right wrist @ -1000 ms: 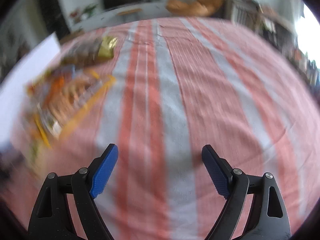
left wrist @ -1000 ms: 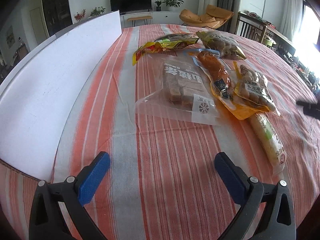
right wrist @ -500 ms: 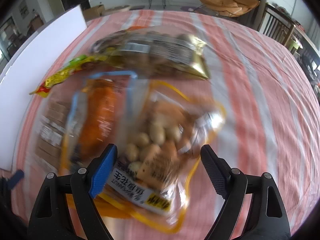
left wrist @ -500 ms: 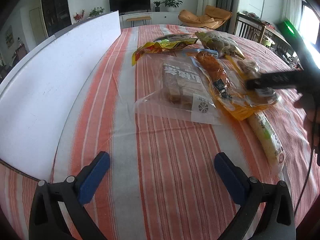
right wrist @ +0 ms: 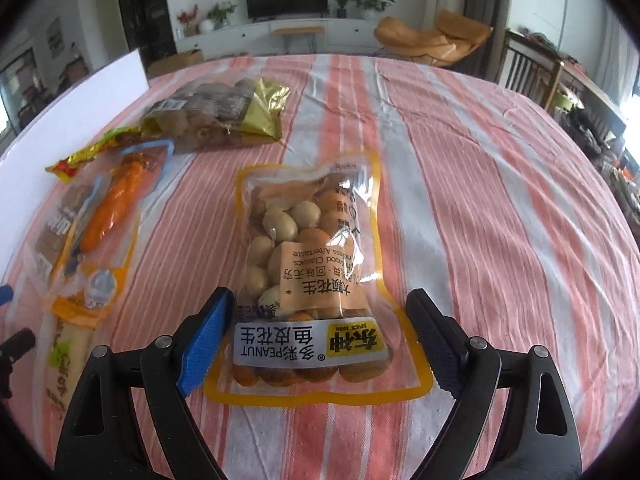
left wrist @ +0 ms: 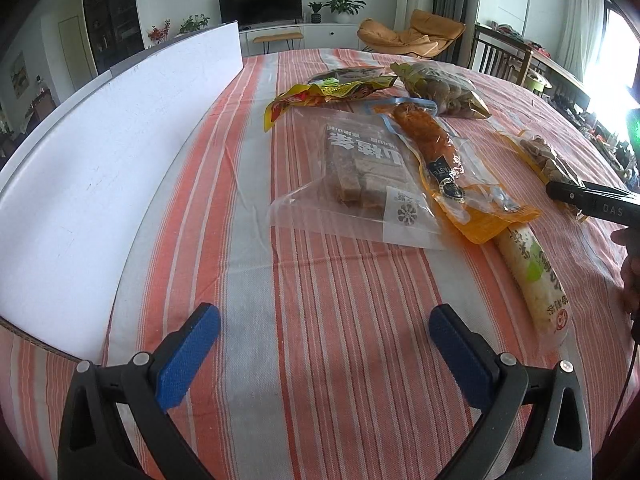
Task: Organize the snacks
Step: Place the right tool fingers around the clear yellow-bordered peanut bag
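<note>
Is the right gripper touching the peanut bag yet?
Cannot tell. In the right wrist view the right gripper straddles the peanut bag, jaws open; the left finger overlaps its edge, the right stands off.

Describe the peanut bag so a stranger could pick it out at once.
On the striped tablecloth, right of the snack cluster, the peanut bag lies alone between the open right claw fingers. Only it has a yellow border, a clear window showing round nuts and a white label reading PEANUT.
</note>
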A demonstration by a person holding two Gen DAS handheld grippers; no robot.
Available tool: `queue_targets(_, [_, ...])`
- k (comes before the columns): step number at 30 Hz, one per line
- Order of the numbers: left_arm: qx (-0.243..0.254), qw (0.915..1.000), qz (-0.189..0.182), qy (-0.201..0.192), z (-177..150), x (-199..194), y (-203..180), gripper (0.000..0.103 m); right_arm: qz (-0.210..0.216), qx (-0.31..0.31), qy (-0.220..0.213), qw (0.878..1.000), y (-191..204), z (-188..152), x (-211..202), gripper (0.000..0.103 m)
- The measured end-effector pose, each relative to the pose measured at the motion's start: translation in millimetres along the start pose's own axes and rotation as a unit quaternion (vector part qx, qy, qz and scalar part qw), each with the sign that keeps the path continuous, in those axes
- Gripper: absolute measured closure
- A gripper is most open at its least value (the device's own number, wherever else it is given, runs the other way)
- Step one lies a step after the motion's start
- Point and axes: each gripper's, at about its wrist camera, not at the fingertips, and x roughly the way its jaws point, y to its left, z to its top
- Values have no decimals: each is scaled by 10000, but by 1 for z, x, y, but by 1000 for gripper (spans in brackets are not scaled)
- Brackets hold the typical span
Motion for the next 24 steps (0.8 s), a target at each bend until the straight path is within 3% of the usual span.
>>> queue_targets(24, [-3,10000,-3,-1,-1,0,0,0,-24,-6,11,10000,-3,4,0,12])
